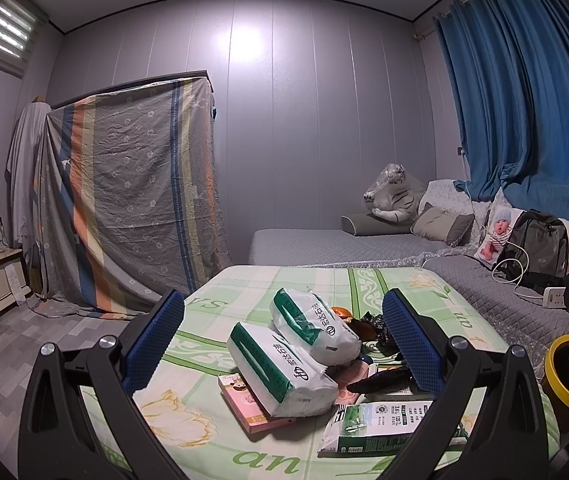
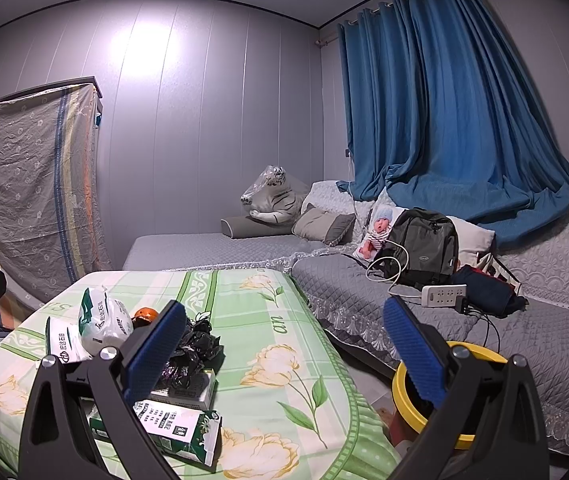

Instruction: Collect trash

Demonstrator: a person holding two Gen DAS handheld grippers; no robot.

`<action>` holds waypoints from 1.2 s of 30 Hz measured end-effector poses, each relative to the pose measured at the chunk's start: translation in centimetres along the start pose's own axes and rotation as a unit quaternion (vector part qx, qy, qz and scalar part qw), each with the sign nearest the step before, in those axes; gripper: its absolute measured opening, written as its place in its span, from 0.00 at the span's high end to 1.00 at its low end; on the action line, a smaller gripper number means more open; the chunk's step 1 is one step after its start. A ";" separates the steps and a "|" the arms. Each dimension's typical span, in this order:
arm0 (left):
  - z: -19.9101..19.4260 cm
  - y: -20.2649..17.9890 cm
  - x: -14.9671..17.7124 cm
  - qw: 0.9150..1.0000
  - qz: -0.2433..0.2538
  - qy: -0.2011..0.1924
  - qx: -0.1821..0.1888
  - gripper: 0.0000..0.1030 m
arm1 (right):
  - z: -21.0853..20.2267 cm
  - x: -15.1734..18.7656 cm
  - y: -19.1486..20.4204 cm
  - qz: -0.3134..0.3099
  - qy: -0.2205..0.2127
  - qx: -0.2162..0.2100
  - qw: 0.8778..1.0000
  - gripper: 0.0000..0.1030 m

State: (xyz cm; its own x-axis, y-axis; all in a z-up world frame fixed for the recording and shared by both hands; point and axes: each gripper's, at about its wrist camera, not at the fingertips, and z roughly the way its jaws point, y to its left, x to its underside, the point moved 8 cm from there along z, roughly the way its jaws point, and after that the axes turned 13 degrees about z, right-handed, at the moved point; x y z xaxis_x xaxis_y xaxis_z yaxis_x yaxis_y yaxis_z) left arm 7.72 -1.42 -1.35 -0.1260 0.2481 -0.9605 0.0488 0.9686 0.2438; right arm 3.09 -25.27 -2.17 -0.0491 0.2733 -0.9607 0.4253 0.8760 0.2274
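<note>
Litter lies on a table with a green floral cloth (image 1: 244, 292). Two white-and-green tissue packs (image 1: 284, 372) rest side by side over a pink box (image 1: 244, 404). A flattened green-and-white milk carton (image 1: 380, 424) lies at the front. A crumpled black wrapper (image 1: 376, 324) and an orange item (image 1: 342, 312) sit behind. My left gripper (image 1: 284, 308) hangs open above the tissue packs. My right gripper (image 2: 284, 308) is open over the table's right side, holding nothing; the carton (image 2: 180, 428) and black wrapper (image 2: 192, 344) are by its left finger. A yellow-rimmed bin (image 2: 480, 354) stands on the floor, right of the table.
A grey quilted sofa (image 2: 364, 292) runs along the right with a backpack (image 2: 424, 244), a power strip (image 2: 444, 294), cables, cushions and a plush tiger (image 2: 272, 200). Blue curtains hang behind it. A striped sheet (image 1: 124, 200) covers furniture at the left.
</note>
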 end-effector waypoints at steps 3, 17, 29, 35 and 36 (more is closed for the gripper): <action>0.2 0.3 0.1 1.000 0.000 0.000 -0.002 0.07 | 0.0 0.0 0.0 -0.001 -0.001 0.000 1.000 0.07; 0.3 0.3 0.1 1.000 0.000 0.000 -0.002 0.08 | 0.0 0.1 0.0 0.000 0.001 0.000 1.000 0.07; 0.4 0.3 0.1 1.000 0.000 0.001 -0.003 0.07 | 0.0 -0.3 -0.2 0.000 0.002 0.000 1.000 0.07; 0.4 0.3 0.1 1.000 0.001 0.001 -0.002 0.07 | 0.3 0.3 0.0 0.000 0.003 0.000 1.000 0.07; 0.4 0.3 0.1 1.000 0.001 0.001 -0.002 0.08 | 0.4 0.3 -0.2 0.000 0.004 0.000 1.000 0.07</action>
State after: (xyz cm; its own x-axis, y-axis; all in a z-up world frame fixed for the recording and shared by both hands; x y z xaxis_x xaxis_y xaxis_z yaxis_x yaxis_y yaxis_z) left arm 8.10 -1.14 -1.47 -0.1279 0.2498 -0.9598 0.0447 0.9682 0.2460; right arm 3.31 -25.51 -2.56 -0.0560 0.2752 -0.9598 0.4247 0.8765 0.2266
